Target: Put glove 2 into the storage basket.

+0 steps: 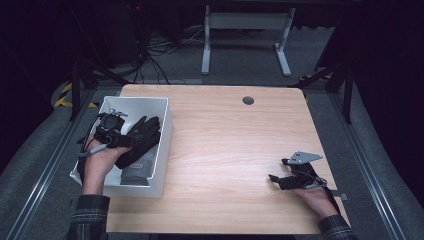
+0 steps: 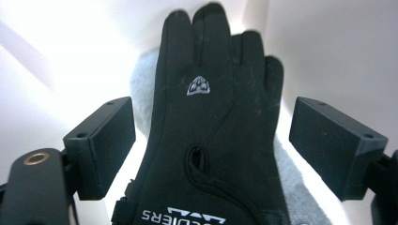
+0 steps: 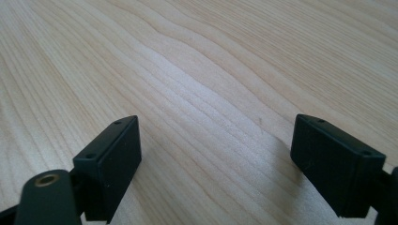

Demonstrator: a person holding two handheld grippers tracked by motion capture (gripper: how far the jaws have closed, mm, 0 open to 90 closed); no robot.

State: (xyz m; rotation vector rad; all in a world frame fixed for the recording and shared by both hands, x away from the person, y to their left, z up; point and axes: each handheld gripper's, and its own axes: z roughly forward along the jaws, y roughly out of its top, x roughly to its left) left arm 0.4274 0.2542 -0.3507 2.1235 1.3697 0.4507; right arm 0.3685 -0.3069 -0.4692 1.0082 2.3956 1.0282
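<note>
Black glove (image 2: 211, 136) in white bin (image 1: 162, 145), seemingly unclamped | left tool (image 2: 211, 140) apart | right tool (image 3: 216, 164) apart

The black glove (image 2: 211, 140) carries white lettering at its cuff, seen upside down and cut off by the frame edge; the part that can be read is "DIERS". A small white emblem sits on its back, too small to read.

The black glove (image 2: 211, 131) lies flat, back up with a small white emblem; it rests on grey fabric (image 1: 134, 175) inside the white bin (image 1: 162, 150) at the surface's left edge.
</note>
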